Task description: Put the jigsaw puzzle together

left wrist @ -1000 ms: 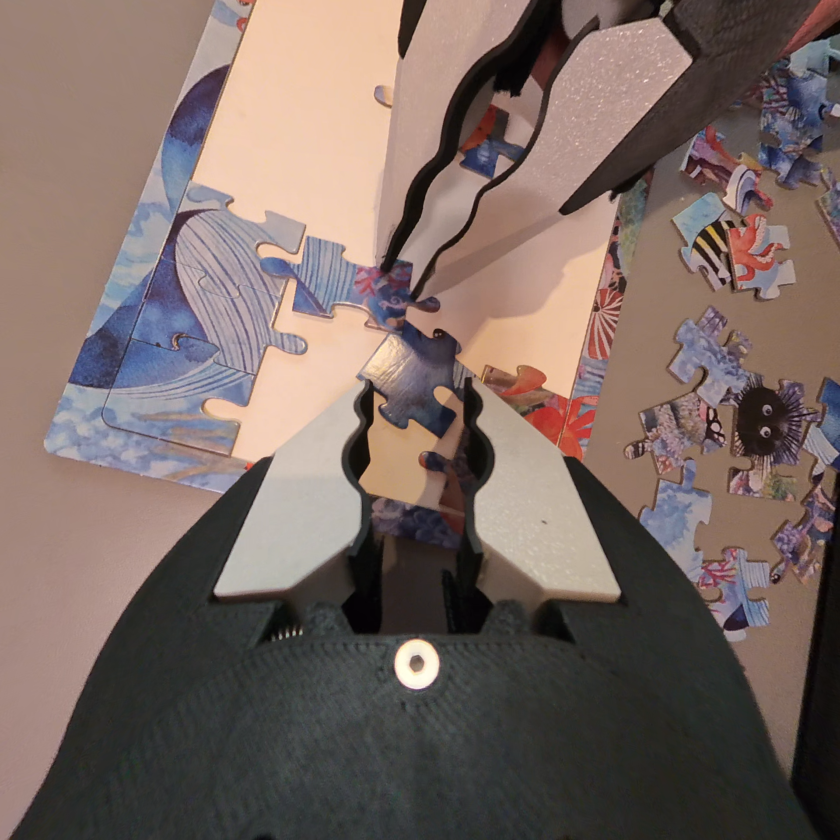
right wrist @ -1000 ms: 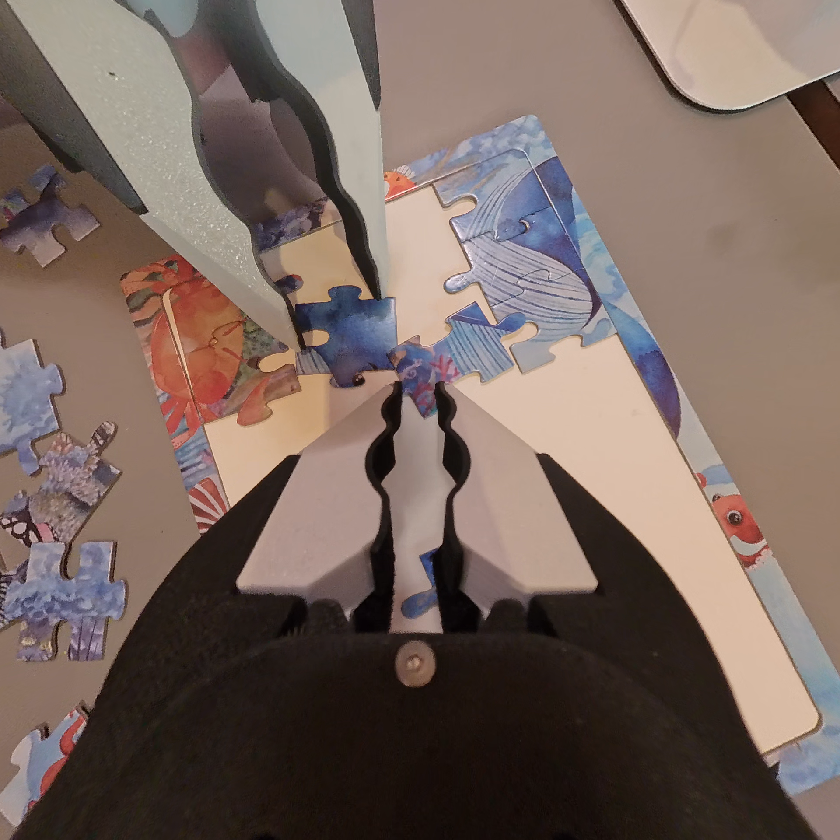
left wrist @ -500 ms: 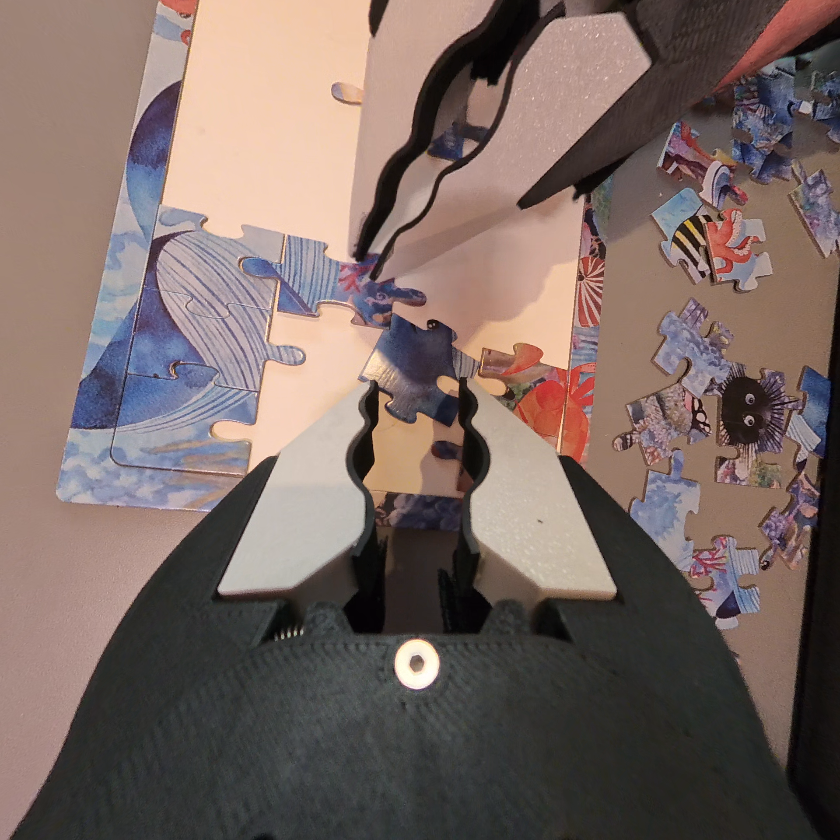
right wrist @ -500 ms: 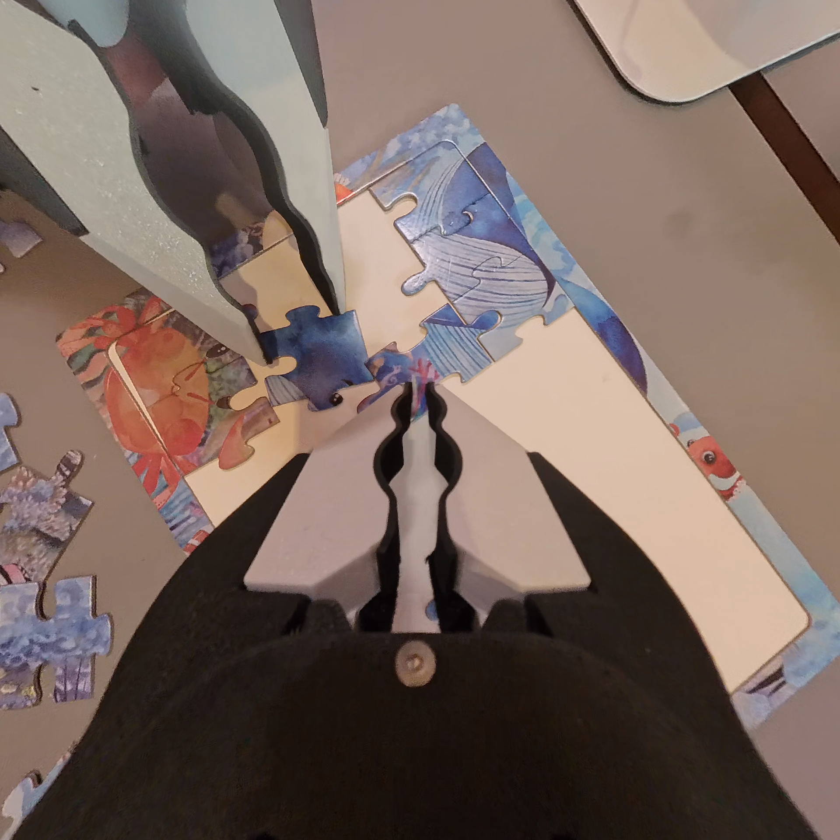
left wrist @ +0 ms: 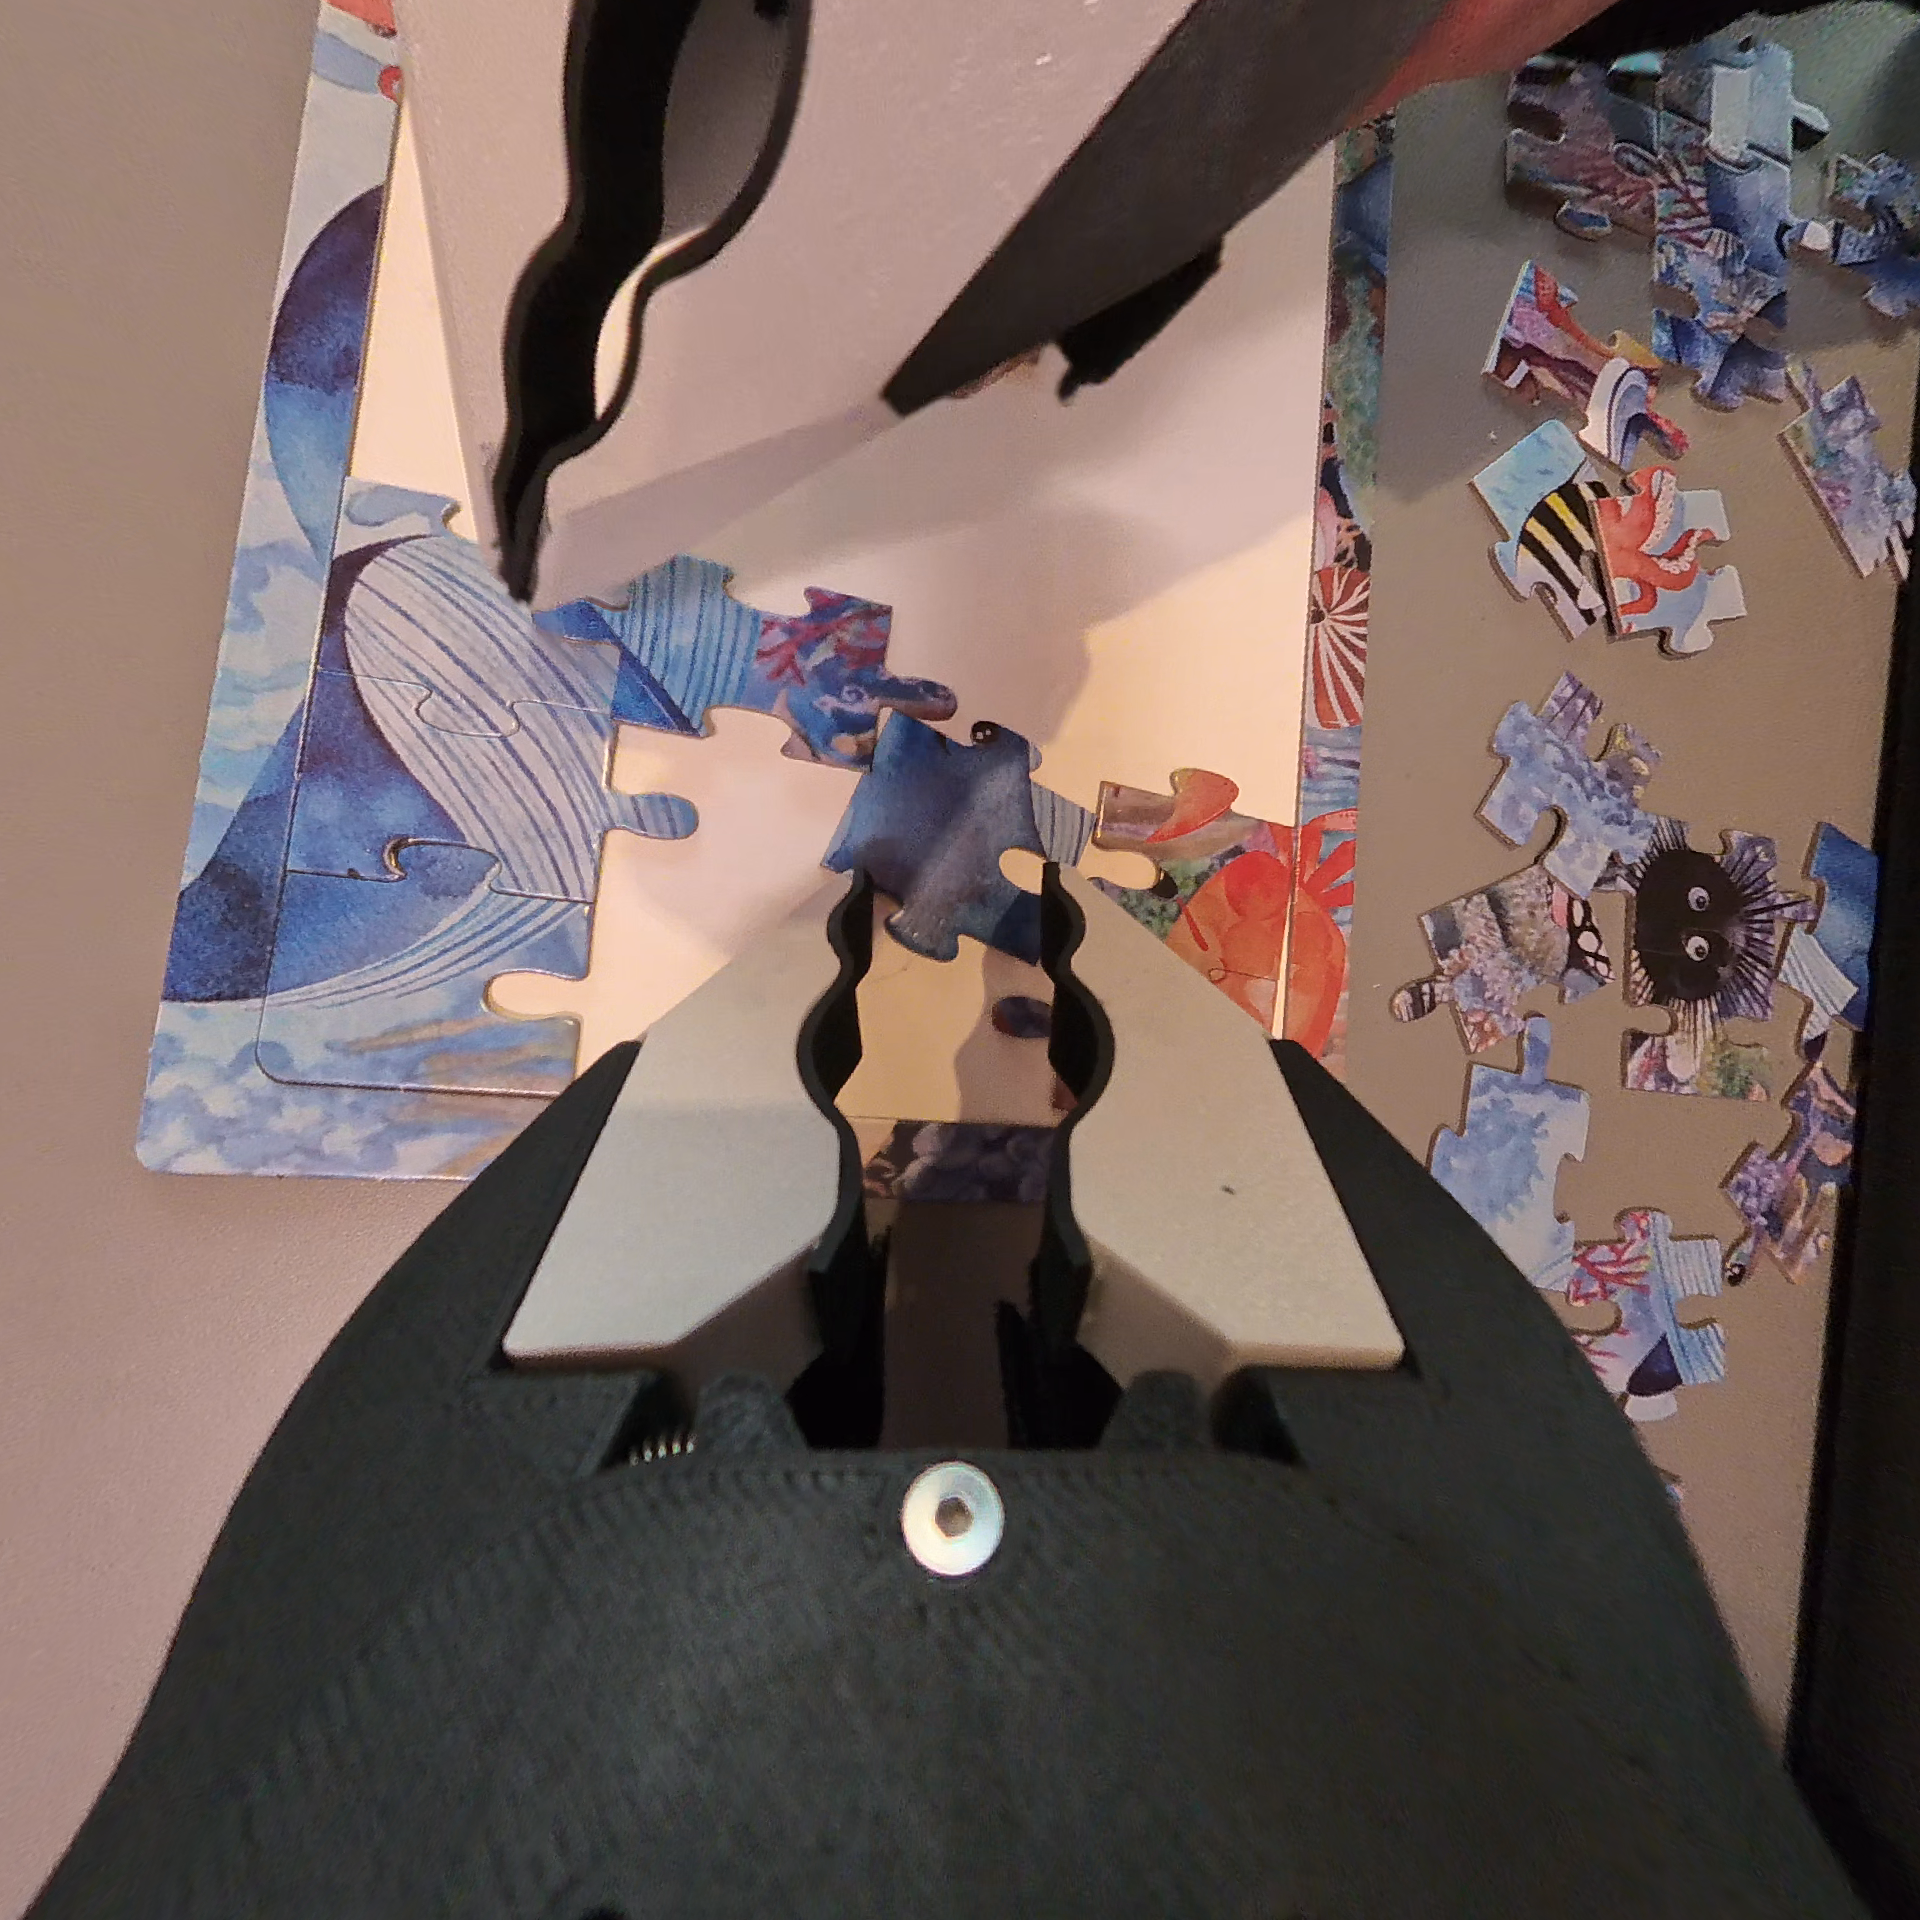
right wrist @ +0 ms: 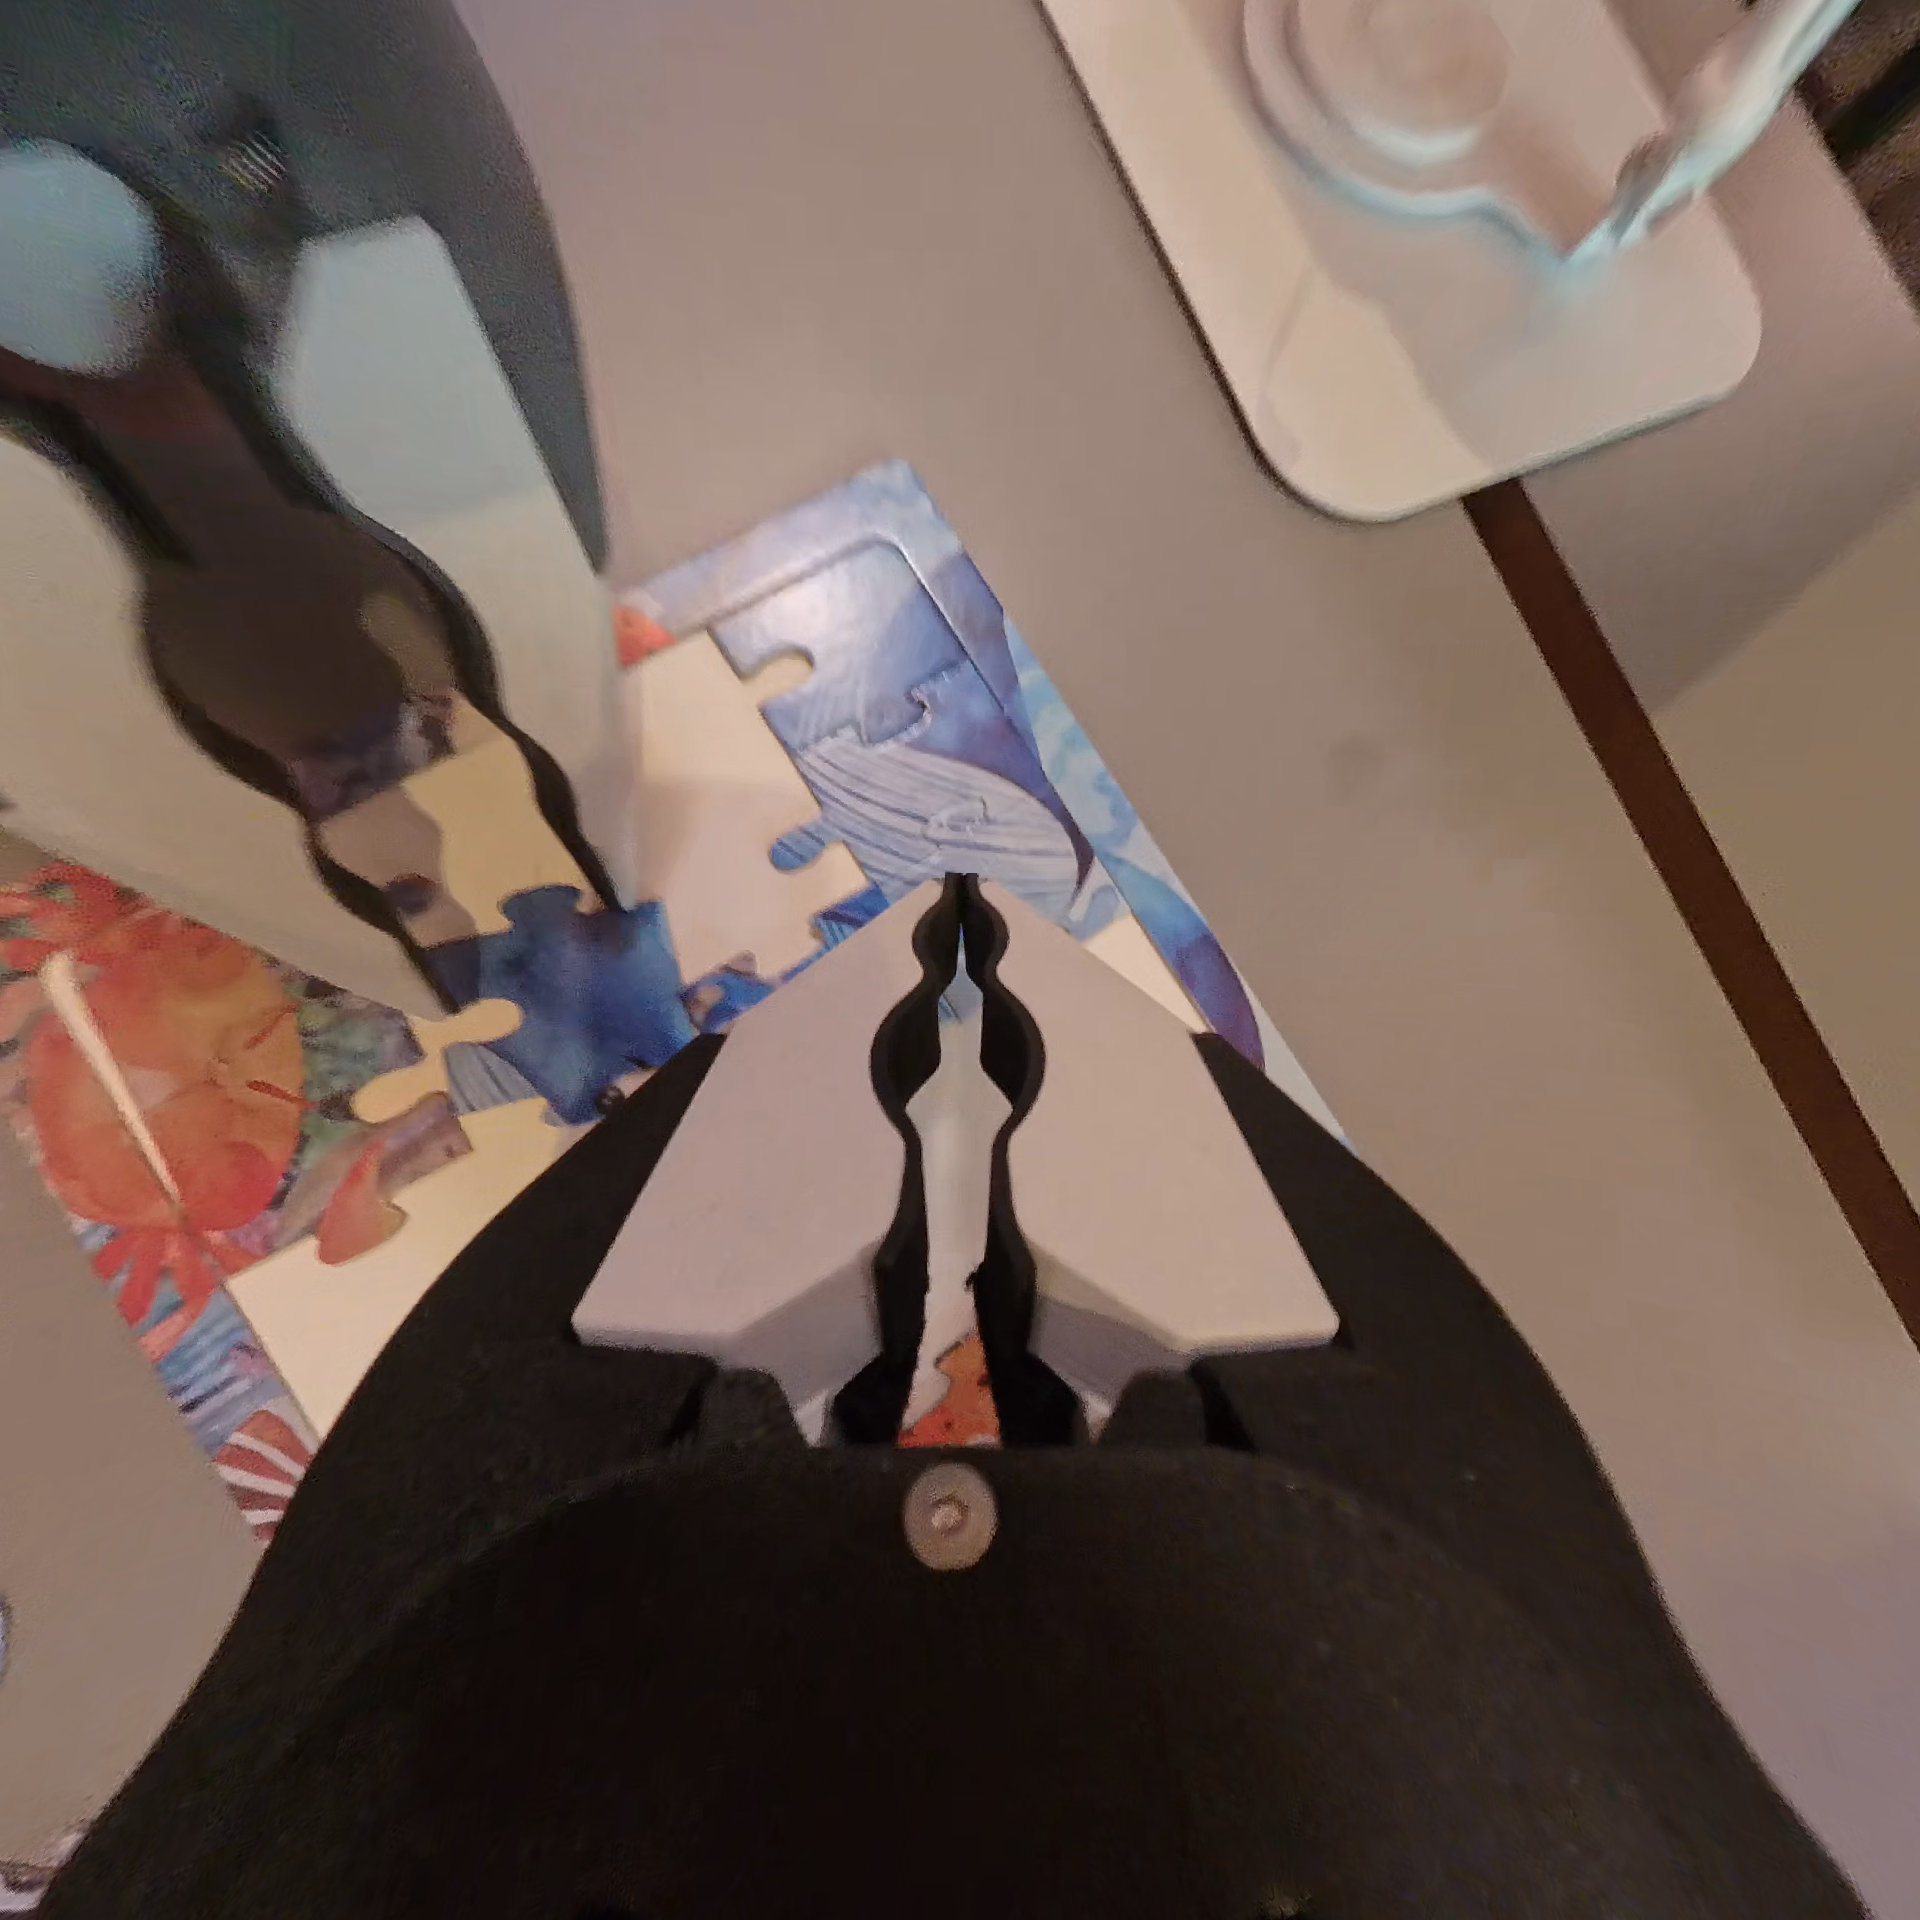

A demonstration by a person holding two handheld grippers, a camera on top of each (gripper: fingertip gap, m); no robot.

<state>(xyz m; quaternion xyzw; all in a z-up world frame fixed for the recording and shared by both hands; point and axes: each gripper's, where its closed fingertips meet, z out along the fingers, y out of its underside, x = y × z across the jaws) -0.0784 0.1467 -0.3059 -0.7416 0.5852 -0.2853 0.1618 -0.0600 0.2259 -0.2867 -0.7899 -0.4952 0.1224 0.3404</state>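
The puzzle board (left wrist: 1039,582) lies on the table with a whale section (left wrist: 436,790) fitted at its left and an orange crab section (left wrist: 1247,894) at its right. A striped piece with coral (left wrist: 748,655) sits against the whale. My left gripper (left wrist: 956,881) holds a dark blue piece (left wrist: 945,821) by its near edge, next to the coral piece. In the right wrist view the blue piece (right wrist: 582,977) sits between the left fingers. My right gripper (right wrist: 961,883) is shut and empty, with its tips on the whale (right wrist: 935,748); it also shows in the left wrist view (left wrist: 514,582).
Several loose pieces lie on the table right of the board, among them a striped fish piece (left wrist: 1621,561) and a black urchin piece (left wrist: 1694,925). A pale tray with a glass (right wrist: 1455,260) stands beyond the board. The table's brown edge (right wrist: 1714,935) runs nearby. One gripper's finger ends stand about 8 centimeters off the other's.
My right gripper slid from the coral piece to the whale's edge and shut fully. The striped coral piece now sits tight against the whale. My left gripper stayed on the blue piece.
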